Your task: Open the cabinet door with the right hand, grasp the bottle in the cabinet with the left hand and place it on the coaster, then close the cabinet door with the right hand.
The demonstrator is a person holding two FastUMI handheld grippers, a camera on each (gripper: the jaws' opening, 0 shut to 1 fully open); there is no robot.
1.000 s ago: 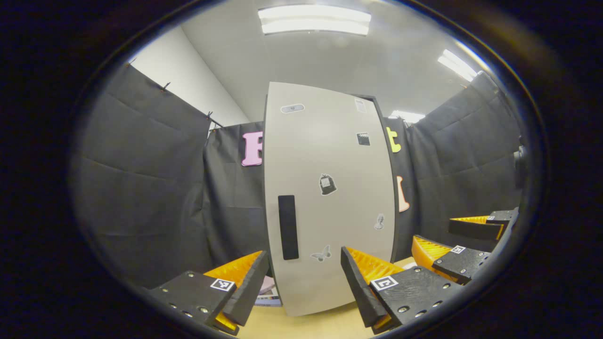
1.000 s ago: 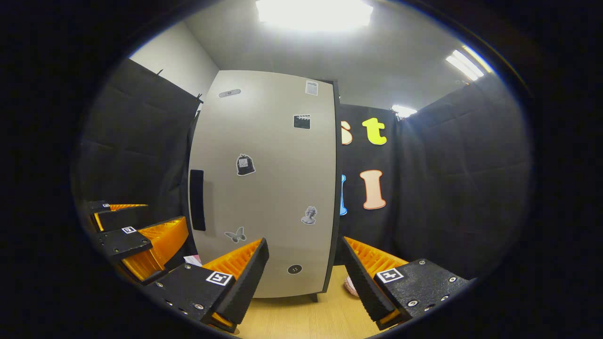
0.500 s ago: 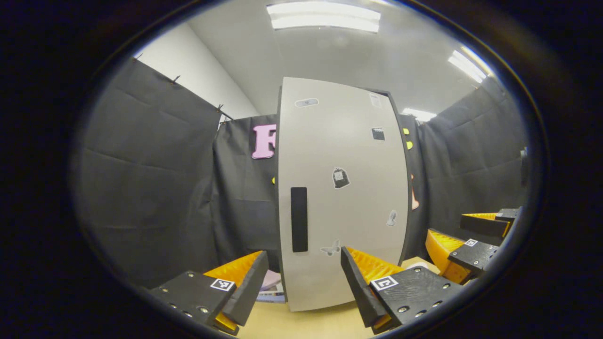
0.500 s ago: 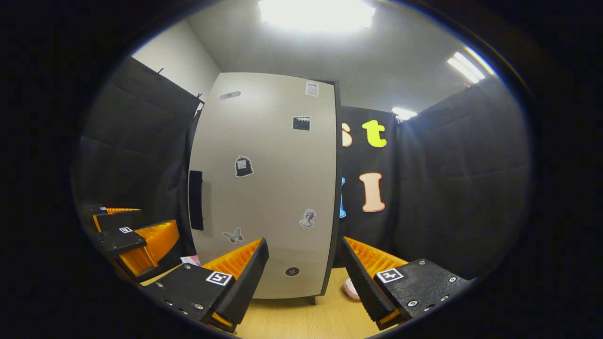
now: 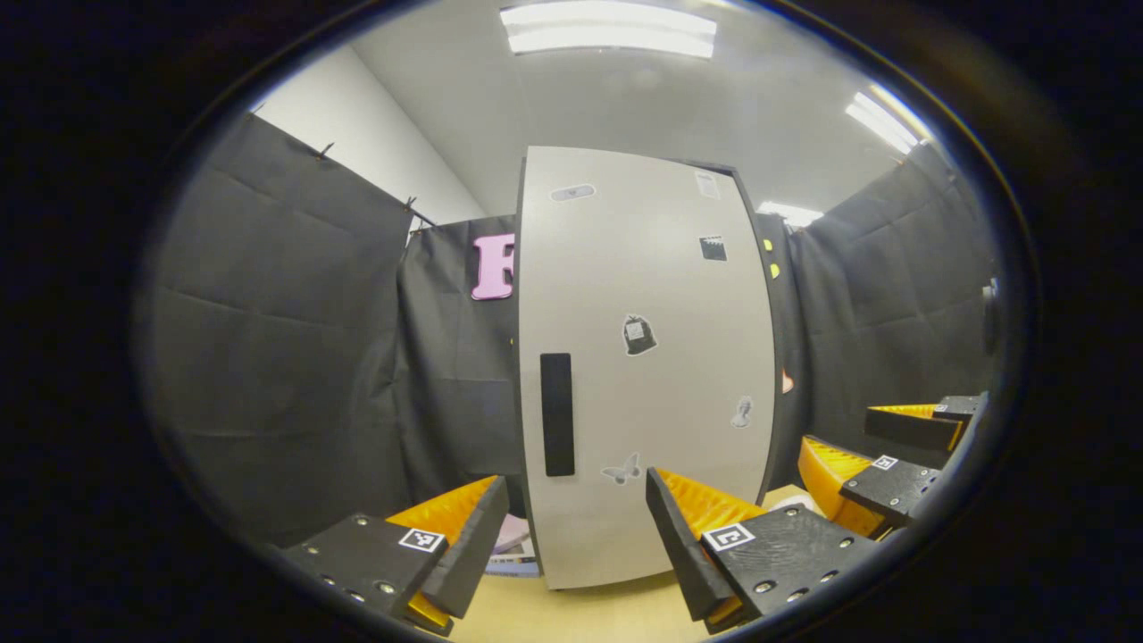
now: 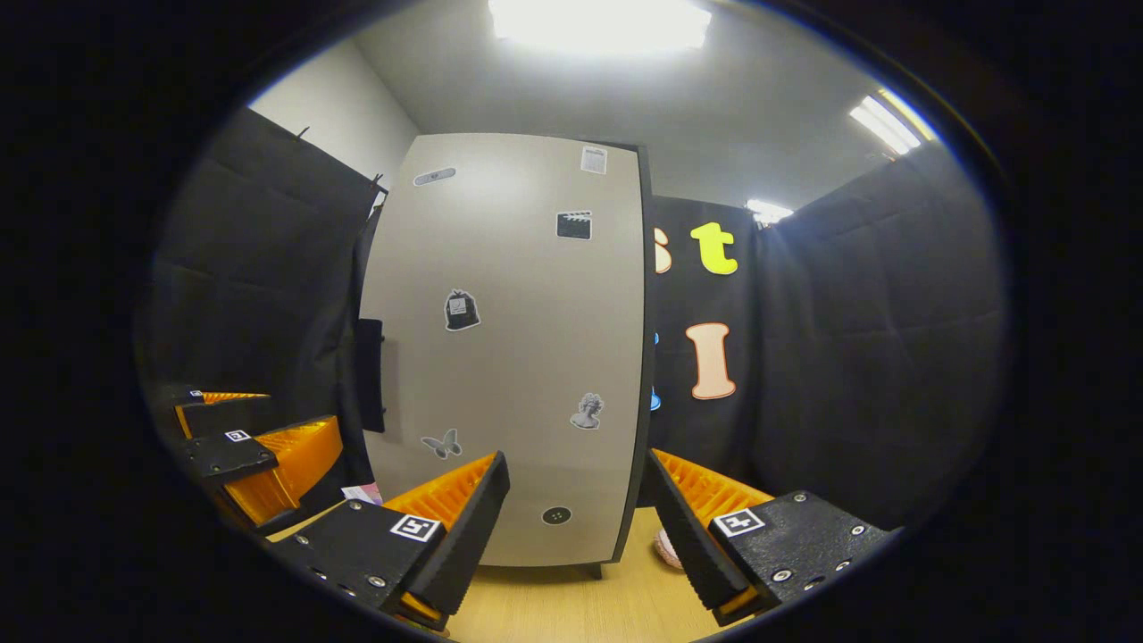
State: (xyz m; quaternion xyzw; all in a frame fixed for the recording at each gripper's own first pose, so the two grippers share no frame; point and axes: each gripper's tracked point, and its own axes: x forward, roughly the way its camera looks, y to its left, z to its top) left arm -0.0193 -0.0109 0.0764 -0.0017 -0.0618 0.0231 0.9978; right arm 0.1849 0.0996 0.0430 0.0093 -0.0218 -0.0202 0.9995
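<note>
My left claw (image 5: 571, 527) and my right claw (image 6: 576, 509) both hang with their fingers spread wide and nothing between them, low over the pale wooden table (image 6: 571, 607) and short of the cabinet. The cabinet door (image 5: 643, 375) stands shut in front of me with its dark upright handle (image 5: 557, 414) near its left edge, so the bottle's place behind it I cannot tell. A pinkish round thing (image 6: 665, 546) lies on the table by the cabinet's right foot, and some papers (image 5: 513, 546) lie at its left side.
</note>
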